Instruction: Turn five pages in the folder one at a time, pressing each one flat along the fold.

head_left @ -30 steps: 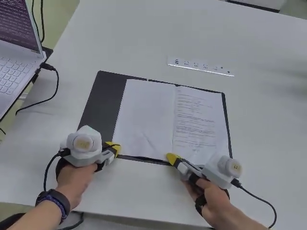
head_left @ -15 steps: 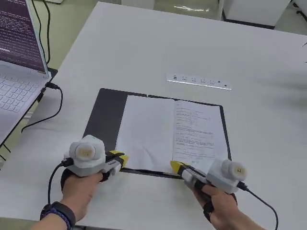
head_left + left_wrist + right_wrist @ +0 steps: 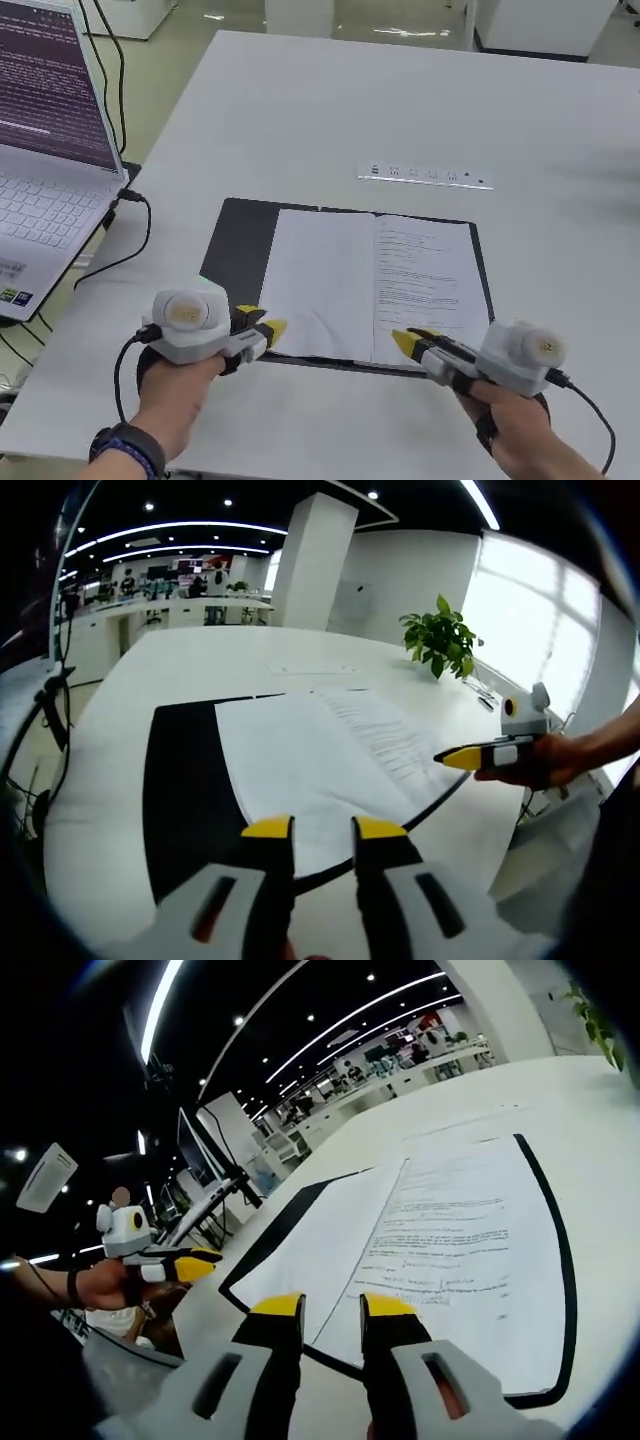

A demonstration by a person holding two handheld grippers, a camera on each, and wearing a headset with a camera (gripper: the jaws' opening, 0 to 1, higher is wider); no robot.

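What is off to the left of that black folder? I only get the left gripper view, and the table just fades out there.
Observer: An open laptop with lines of text on its lit screen, at the left edge of the table.
Operator: And that other yellow claw, is it holding anything?
Observer: No. The right gripper view shows the right gripper with its jaws slightly apart and nothing between them, pointing at the printed page.
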